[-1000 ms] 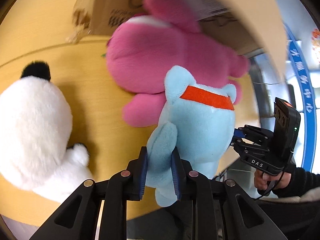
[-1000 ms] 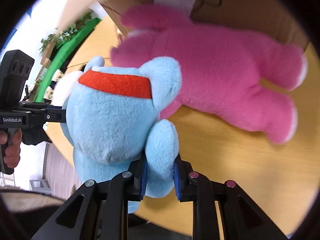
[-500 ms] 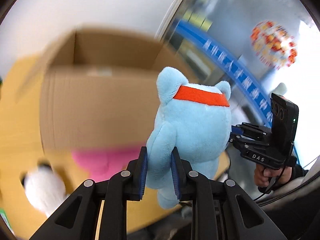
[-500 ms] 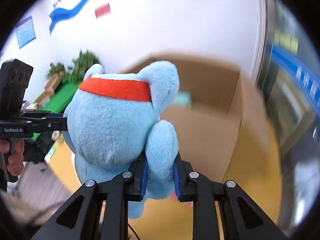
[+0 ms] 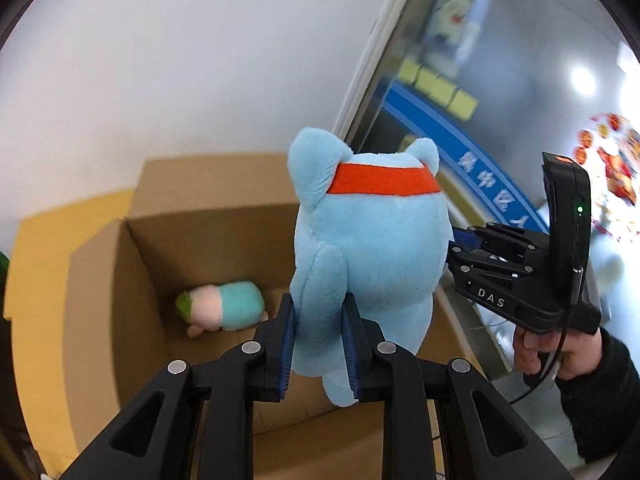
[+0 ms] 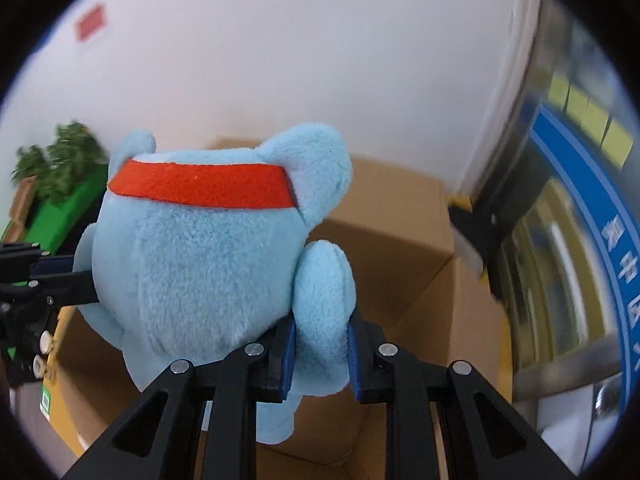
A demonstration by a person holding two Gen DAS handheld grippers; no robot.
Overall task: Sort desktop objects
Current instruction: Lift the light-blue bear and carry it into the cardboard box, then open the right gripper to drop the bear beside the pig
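Hanging above the open cardboard box [image 5: 100, 280], the light-blue plush toy [image 5: 372, 256] with its orange headband [image 5: 384, 182] is carried by both tools at once: the left gripper [image 5: 318, 344] pinches one soft limb between its blue pads, and the right gripper [image 6: 320, 354] pinches the limb on the other side. It looks light and squashy, so a limb gives a secure, harmless hold, though the body may swing from such narrow grips. Below, a small teal-and-pink plush [image 5: 222, 306] lies against the box's far-left corner, leaving most of the floor free. The upright flaps and side walls are the edges to clear on the way down.
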